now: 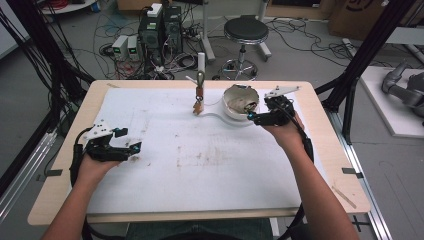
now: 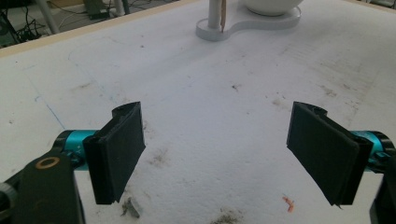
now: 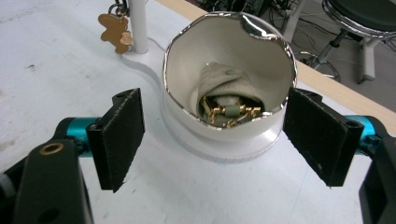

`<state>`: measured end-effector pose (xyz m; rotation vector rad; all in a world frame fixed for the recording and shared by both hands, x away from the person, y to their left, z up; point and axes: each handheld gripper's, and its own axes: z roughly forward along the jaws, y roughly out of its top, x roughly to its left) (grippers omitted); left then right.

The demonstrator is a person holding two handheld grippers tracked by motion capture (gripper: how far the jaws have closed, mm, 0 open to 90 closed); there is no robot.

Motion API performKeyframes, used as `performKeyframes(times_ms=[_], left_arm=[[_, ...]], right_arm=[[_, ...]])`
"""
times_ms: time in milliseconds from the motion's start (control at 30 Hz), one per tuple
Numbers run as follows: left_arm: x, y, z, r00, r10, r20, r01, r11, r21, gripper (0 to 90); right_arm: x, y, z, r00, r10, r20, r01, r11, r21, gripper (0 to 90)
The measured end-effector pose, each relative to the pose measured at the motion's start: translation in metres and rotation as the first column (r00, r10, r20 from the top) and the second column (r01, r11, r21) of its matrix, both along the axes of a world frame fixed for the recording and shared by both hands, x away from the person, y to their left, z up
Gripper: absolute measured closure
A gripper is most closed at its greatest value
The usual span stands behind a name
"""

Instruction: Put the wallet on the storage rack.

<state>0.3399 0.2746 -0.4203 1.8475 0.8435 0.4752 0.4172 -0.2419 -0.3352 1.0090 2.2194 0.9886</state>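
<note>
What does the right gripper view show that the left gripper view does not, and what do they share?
The right gripper view looks into the white bowl: a beige cloth pouch and gold chain jewellery lie inside, and a brown bear-shaped charm hangs on the stand's post. The left gripper view has bare stained table cover with small crumbs. Both show open black jaws with nothing between them, and the white stand.

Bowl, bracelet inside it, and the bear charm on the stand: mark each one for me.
Bowl (image 3: 187, 70): right gripper view, on its white inner wall.
Bracelet (image 3: 231, 113): right gripper view, on the gold links at the bowl's bottom.
Bear charm (image 3: 113, 25): right gripper view, on the charm's body beside the white post.
</note>
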Motion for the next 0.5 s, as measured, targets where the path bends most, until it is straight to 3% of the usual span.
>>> performKeyframes(times_ms=[200, 500], left_arm=[[0.003, -0.003, 0.0, 1.0, 0.0, 0.008, 0.0, 1.0, -0.004, 19.0], [0.006, -0.008, 0.0, 0.9999, -0.008, 0.009, 0.008, 0.9998, -0.016, 19.0]], right_arm=[[-0.018, -0.014, -0.005, 0.9997, 0.005, 0.024, -0.006, 0.999, 0.043, 21.2], [-0.042, -0.033, -0.027, 0.9991, 0.001, 0.042, -0.006, 0.993, 0.122, 21.1]])
